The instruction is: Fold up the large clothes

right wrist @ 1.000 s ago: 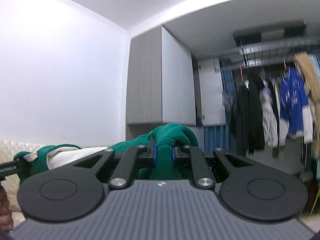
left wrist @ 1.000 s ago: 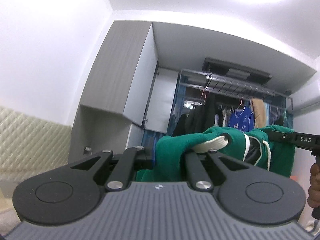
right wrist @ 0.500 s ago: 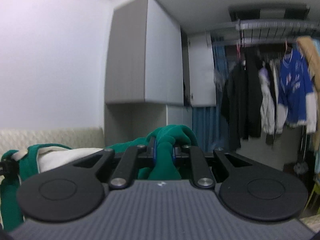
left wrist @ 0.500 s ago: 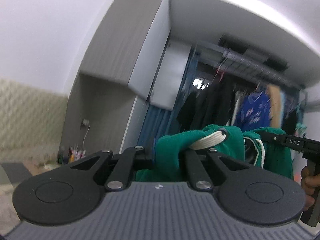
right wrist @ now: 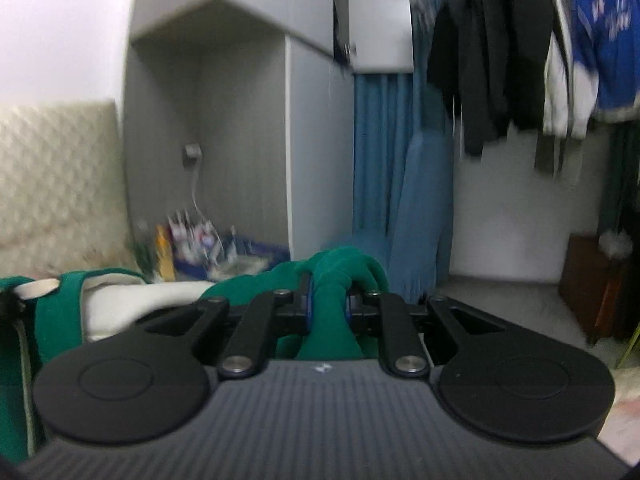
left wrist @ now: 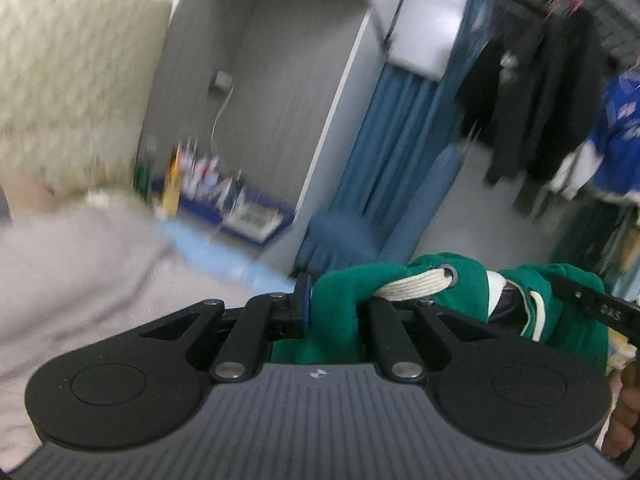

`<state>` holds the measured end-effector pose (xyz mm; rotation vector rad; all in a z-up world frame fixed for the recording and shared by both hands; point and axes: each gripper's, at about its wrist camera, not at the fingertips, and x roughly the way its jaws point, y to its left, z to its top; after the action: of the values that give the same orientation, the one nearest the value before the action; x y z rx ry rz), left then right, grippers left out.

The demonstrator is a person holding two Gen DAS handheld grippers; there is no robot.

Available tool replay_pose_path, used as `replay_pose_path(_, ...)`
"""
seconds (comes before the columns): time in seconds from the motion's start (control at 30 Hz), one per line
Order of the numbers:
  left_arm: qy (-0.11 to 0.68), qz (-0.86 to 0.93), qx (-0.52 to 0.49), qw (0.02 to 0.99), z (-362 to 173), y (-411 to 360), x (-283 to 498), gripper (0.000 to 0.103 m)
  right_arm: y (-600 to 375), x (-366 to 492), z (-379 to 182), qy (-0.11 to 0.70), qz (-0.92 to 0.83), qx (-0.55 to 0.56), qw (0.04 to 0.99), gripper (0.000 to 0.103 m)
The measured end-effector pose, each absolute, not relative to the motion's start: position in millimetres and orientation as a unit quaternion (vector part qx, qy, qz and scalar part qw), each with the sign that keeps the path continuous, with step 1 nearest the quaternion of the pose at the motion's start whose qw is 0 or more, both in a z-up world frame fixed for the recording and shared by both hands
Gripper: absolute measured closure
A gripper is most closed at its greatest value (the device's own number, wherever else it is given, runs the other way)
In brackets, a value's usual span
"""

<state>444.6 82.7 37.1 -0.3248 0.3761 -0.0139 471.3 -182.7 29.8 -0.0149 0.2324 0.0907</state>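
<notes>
Between the fingers of the left tool (left wrist: 332,312): bunched green hoodie (left wrist: 344,300), clamped tight beside a cream drawstring (left wrist: 416,286) threaded through its eyelet. Between the right tool (right wrist: 328,306) fingers: another fold of the same fabric, pinched narrow. Stretched across from one tool to the other, cream lining showing. Behind, blurred: grey wardrobe (right wrist: 240,128), blue curtain (right wrist: 380,152), hanging dark jackets (right wrist: 480,52).

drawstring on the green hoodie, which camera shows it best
The left wrist view: the cream drawstring runs out of its metal eyelet on the green hoodie, close up and fairly sharp. The right wrist view shows only a blurred cream stub at its left edge.
</notes>
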Motion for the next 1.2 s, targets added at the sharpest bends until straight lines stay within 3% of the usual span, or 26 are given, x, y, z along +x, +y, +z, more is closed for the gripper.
replay_pose_path(0.2,0.250,-0.003,-0.141,0.958,-86.8,92.5,535.7,0.093,-173.2,518.8,-74.2,0.139,0.038,-0.034,0.989,0.086)
replay_pose_path(0.3,0.268,-0.003,-0.125,0.955,-131.9,91.8,550.3,0.092,-175.4,529.0,-98.3,0.153,0.037,-0.024,0.987,0.085)
replay_pose_path(0.4,0.270,-0.001,-0.126,0.955,-158.2,88.9,550.9,0.083,-175.5,536.5,-104.3,0.160,0.036,-0.023,0.986,0.083)
replay_pose_path(0.77,0.284,-0.005,-0.120,0.951,-149.6,88.9,553.0,0.080,-178.2,552.1,-120.7,0.182,0.040,-0.005,0.982,0.079)
replay_pose_path(0.87,0.291,-0.002,-0.108,0.951,-142.5,86.5,548.8,0.068,-180.4,550.8,-116.7,0.193,0.044,0.008,0.980,0.078)
replay_pose_path(0.97,0.294,0.000,-0.100,0.950,-132.4,83.8,537.3,0.049,-183.9,542.9,-110.0,0.204,0.039,0.028,0.978,0.066)
replay_pose_path(1.03,0.292,0.003,-0.100,0.951,-124.5,83.2,525.7,0.037,-185.5,532.3,-105.4,0.200,0.029,0.037,0.979,0.043)
replay_pose_path(1.07,0.288,0.003,-0.099,0.952,-120.8,82.7,520.2,0.036,-186.2,526.5,-102.7,0.196,0.026,0.041,0.979,0.038)
replay_pose_path(1.2,0.265,0.003,-0.072,0.961,-100.0,74.0,491.3,0.034,-185.1,498.8,-89.3,0.188,0.038,0.050,0.980,0.037)
